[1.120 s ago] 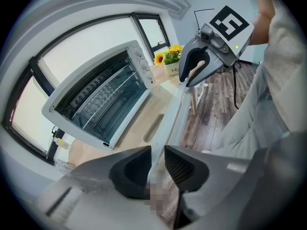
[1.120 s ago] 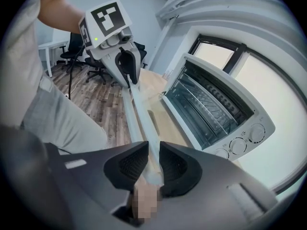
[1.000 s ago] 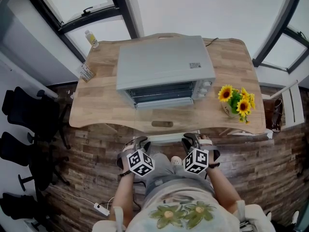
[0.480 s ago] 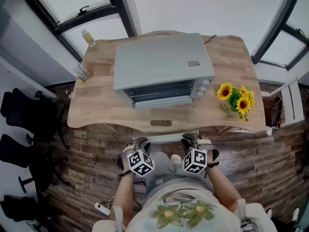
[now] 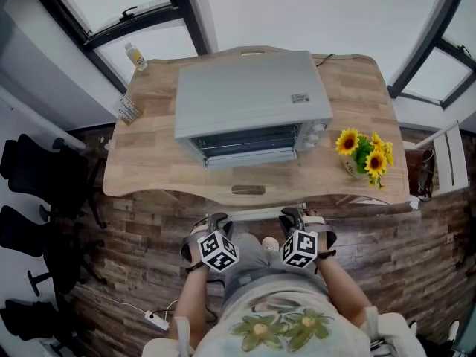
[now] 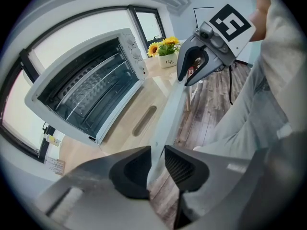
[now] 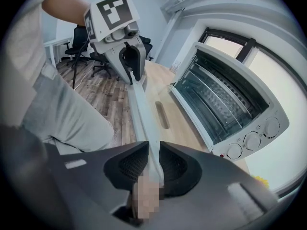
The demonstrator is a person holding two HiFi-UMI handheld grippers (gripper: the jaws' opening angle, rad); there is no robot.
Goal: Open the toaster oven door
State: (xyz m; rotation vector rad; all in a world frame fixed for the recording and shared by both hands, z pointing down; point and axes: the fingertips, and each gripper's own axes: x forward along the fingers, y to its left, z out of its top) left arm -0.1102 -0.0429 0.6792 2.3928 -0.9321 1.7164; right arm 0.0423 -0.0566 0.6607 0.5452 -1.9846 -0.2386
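A silver toaster oven (image 5: 253, 99) stands on the wooden table (image 5: 149, 162), with its glass door facing me and looking closed. Wire racks show through the glass (image 6: 91, 90), and the knobs (image 7: 252, 140) sit at its right end. Both grippers are low in front of the table, above my lap. My left gripper (image 5: 216, 218) and right gripper (image 5: 294, 214) each hold an end of a pale bar (image 5: 256, 213) just under the table's front edge. In the left gripper view the bar (image 6: 172, 114) runs between my left gripper's jaws (image 6: 157, 150). It also passes between my right gripper's jaws (image 7: 153, 147).
A pot of sunflowers (image 5: 363, 155) stands right of the oven. A small bottle (image 5: 137, 56) and a packet (image 5: 130, 110) sit at the table's far left. Black office chairs (image 5: 37, 177) stand left on the wood floor, a power strip (image 5: 156, 321) lies near my feet.
The head view has shifted slightly, so the table sits a little further left. Both grippers stay on the bar and the oven has not moved.
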